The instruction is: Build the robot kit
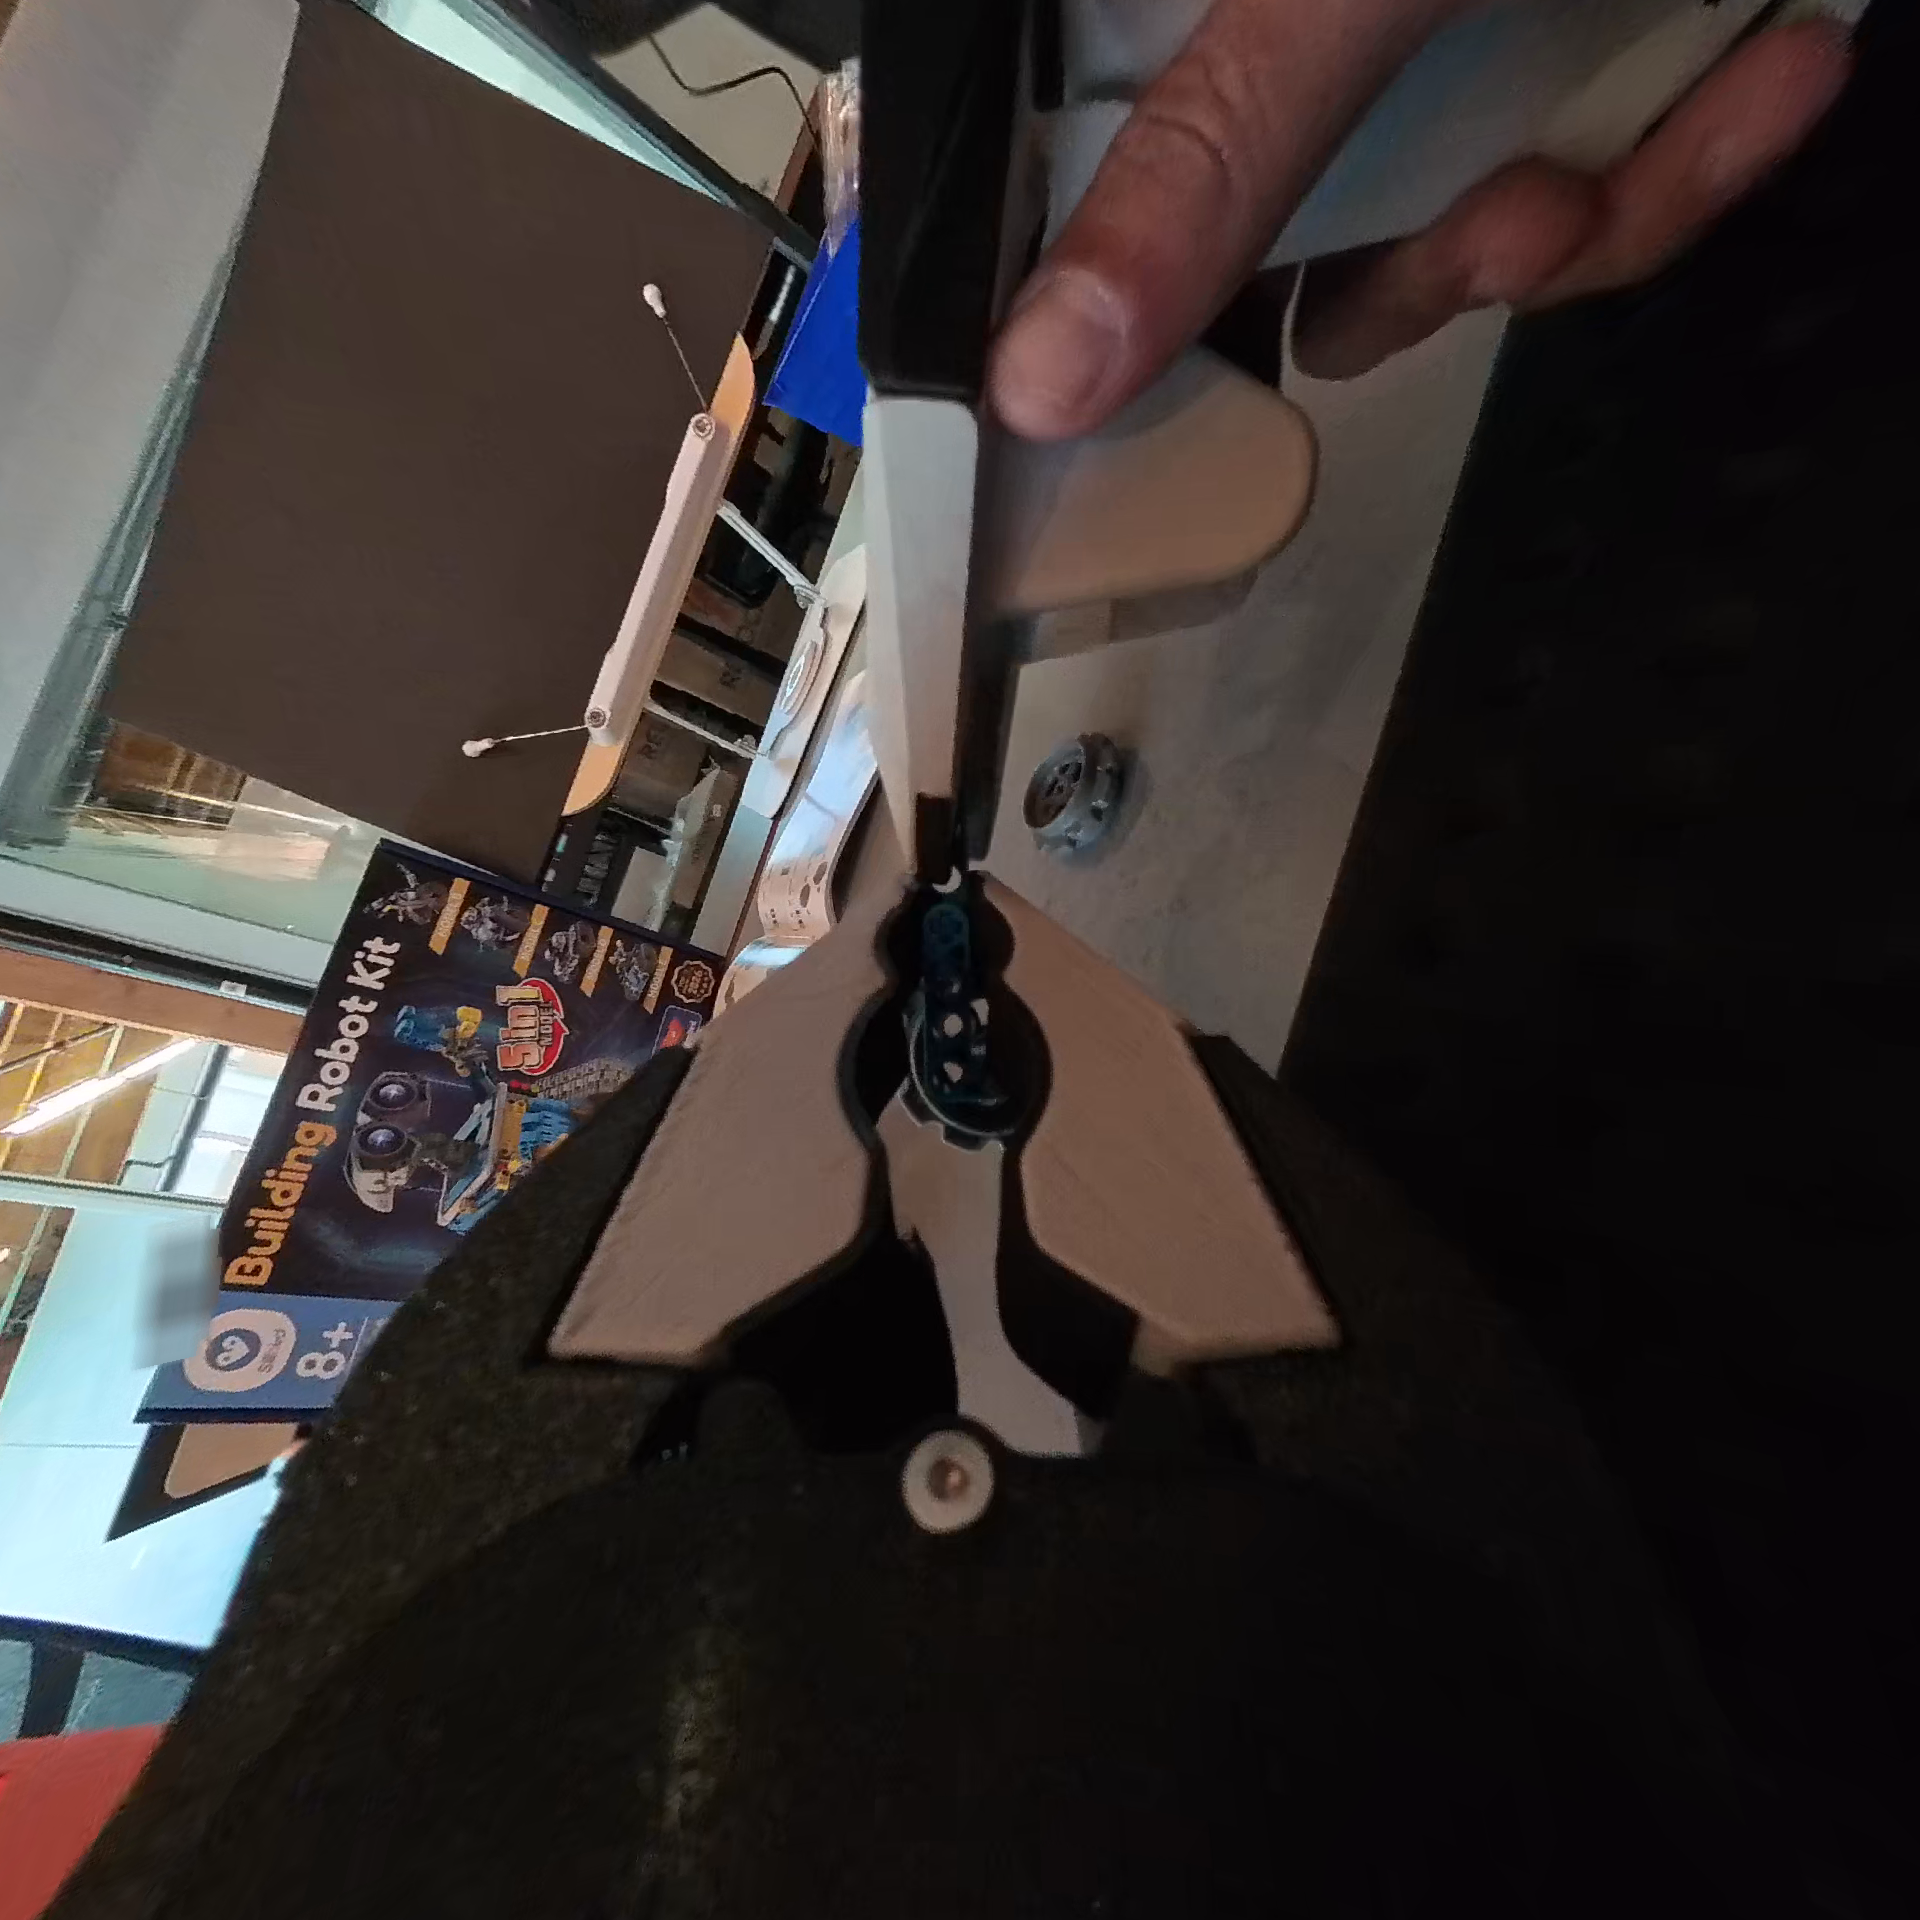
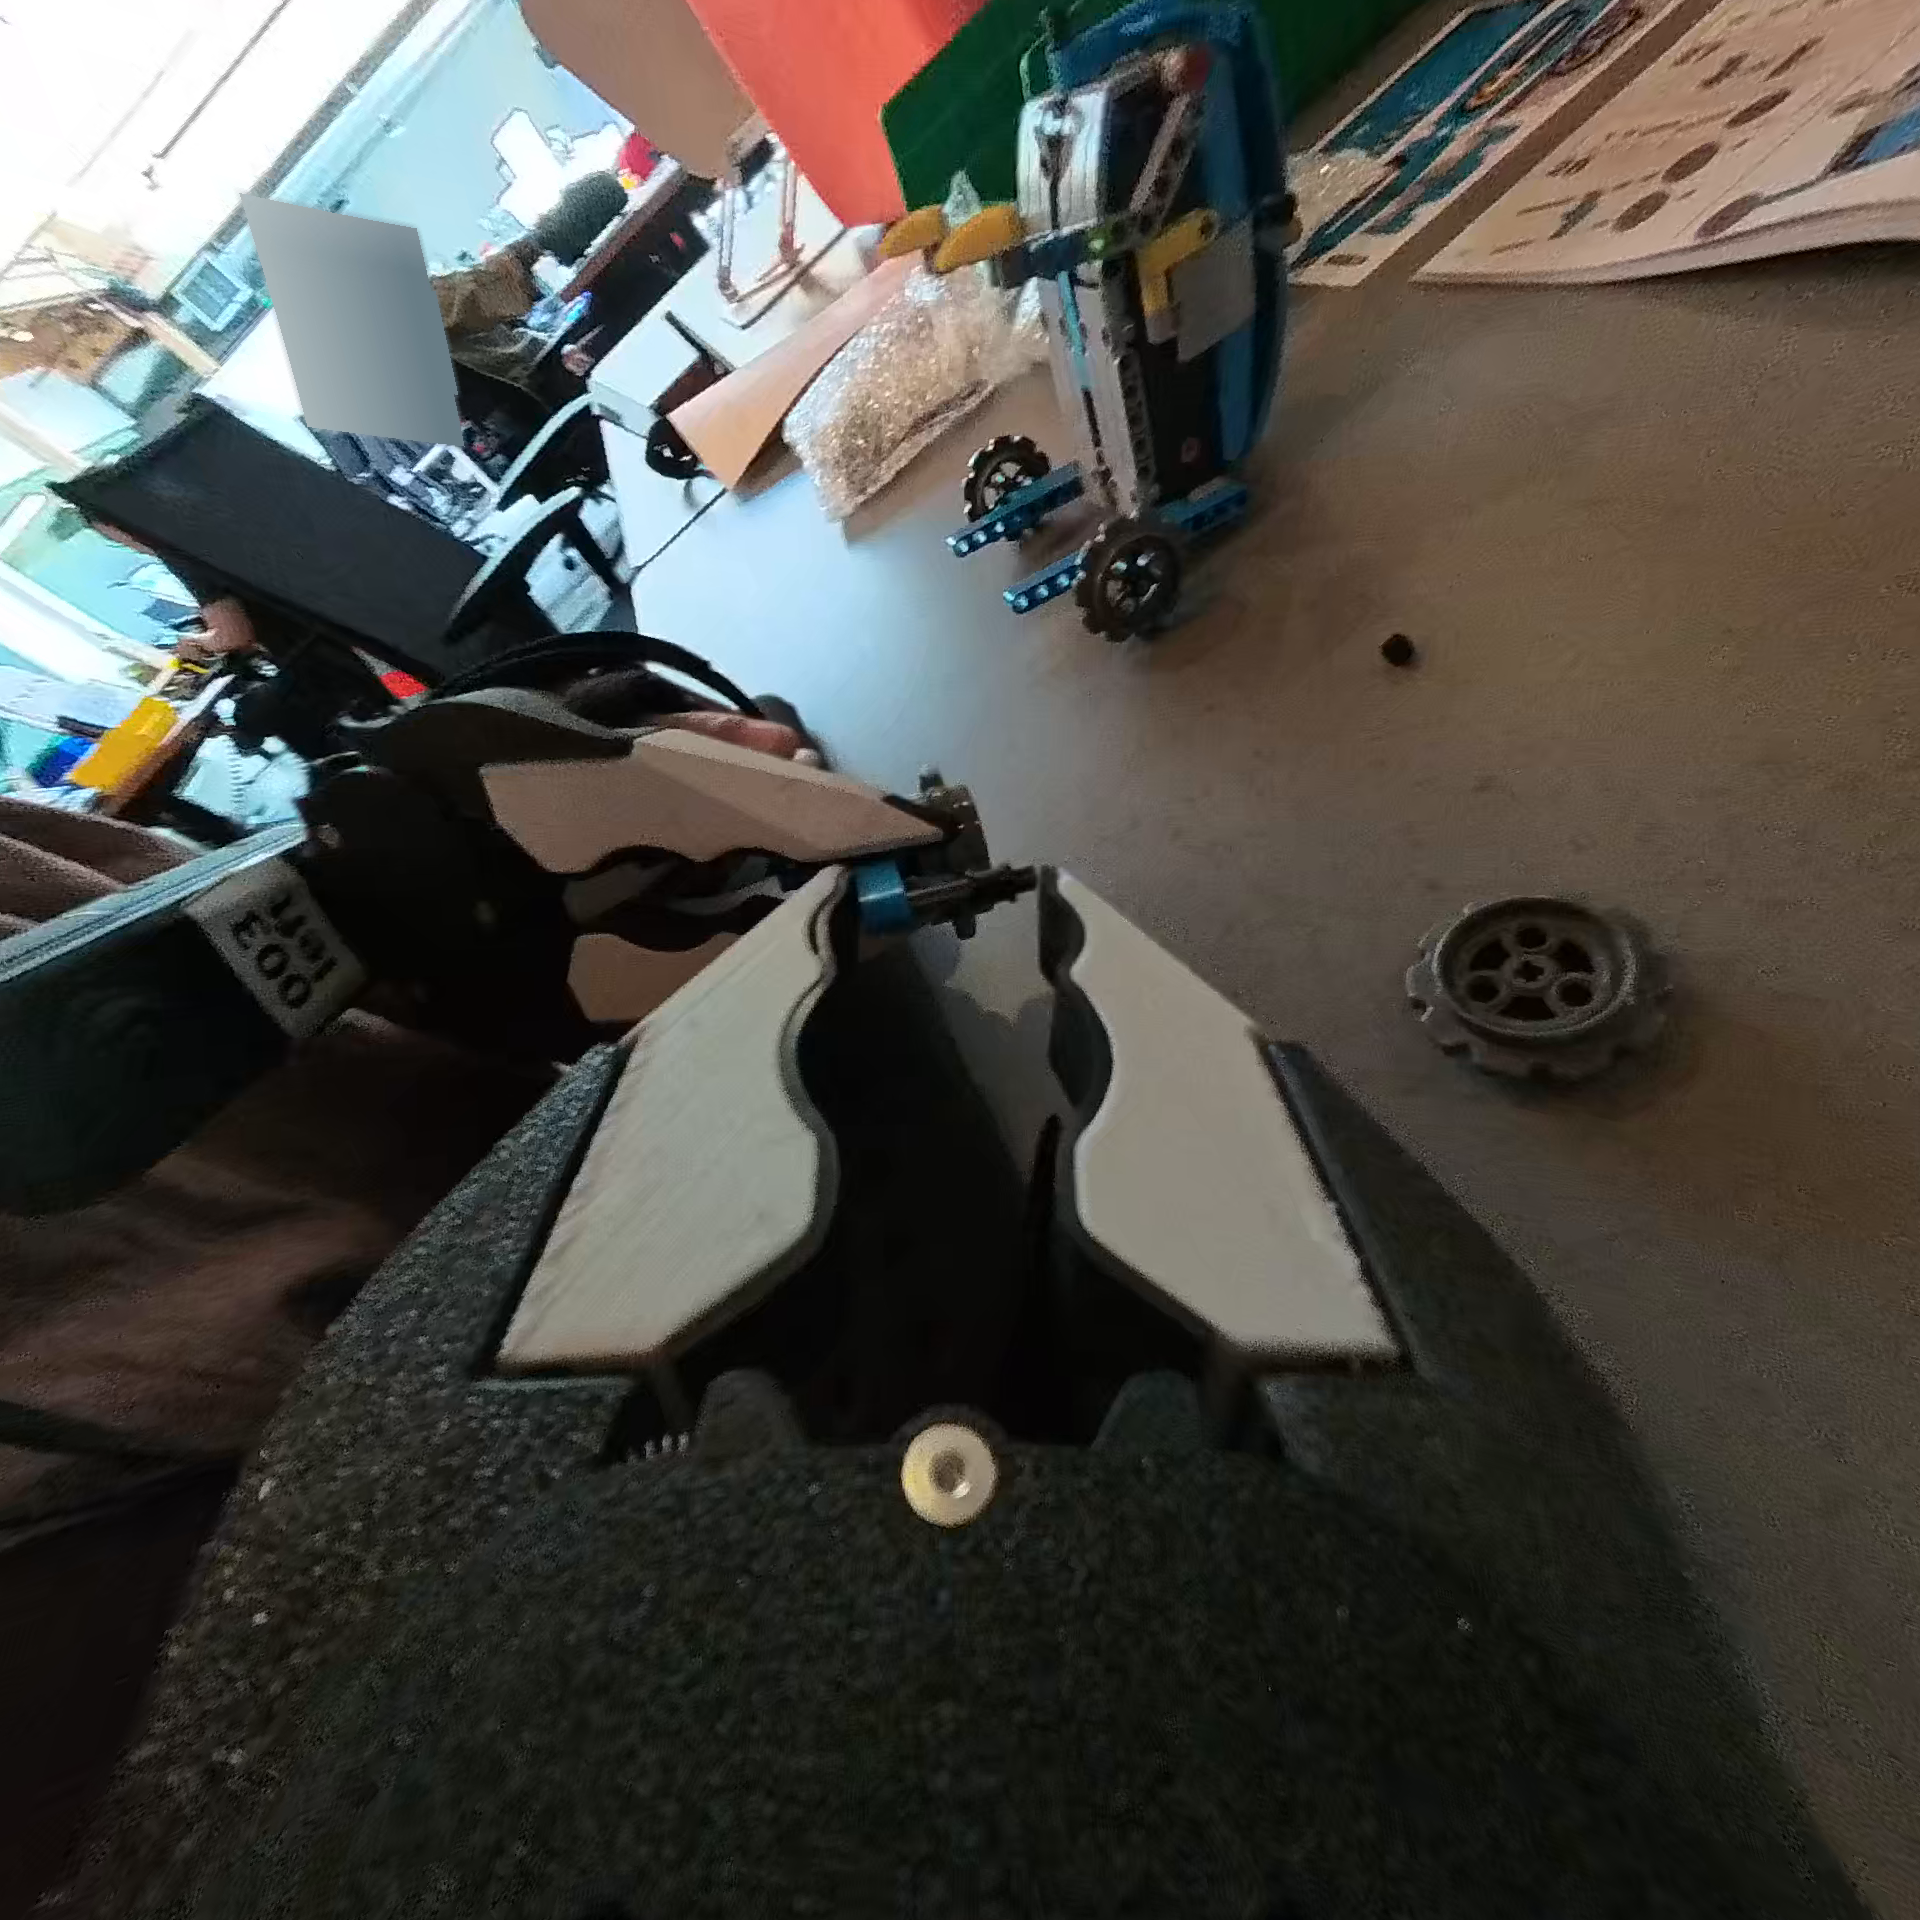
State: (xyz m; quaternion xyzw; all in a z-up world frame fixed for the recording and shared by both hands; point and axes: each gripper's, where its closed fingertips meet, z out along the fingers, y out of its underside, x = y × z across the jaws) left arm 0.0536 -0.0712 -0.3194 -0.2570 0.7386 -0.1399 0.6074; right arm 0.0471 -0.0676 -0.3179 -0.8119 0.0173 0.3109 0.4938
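My left gripper point(image 1: 951, 904) is shut on a blue perforated beam point(image 1: 945, 997) with a dark toothed wheel point(image 1: 961, 1117) on it, held above the table. In the right wrist view it point(image 2: 925, 842) comes in from the left with the beam point(image 2: 881, 902) and wheel point(image 2: 956, 821). My right gripper point(image 2: 940, 888) has its jaws narrowly apart around a short black axle point(image 2: 971, 894) that sticks out of the beam. The axle's end touches one fingertip point(image 2: 1049, 894). In the left wrist view it point(image 1: 951, 831) comes down from above, held by a hand point(image 1: 1143, 260).
A loose grey toothed wheel point(image 2: 1538, 992) and a small black piece point(image 2: 1400, 649) lie on the beige table point(image 2: 1558, 520). A blue and white brick-built robot point(image 2: 1153, 291) stands farther back, beside bubble wrap point(image 2: 914, 384) and instruction sheets point(image 2: 1662, 156). A kit box point(image 1: 436, 1091) stands behind. My left and right fingertips are right by each other. The small black piece point(image 2: 1400, 649) is about 12 cm from my right fingertips.
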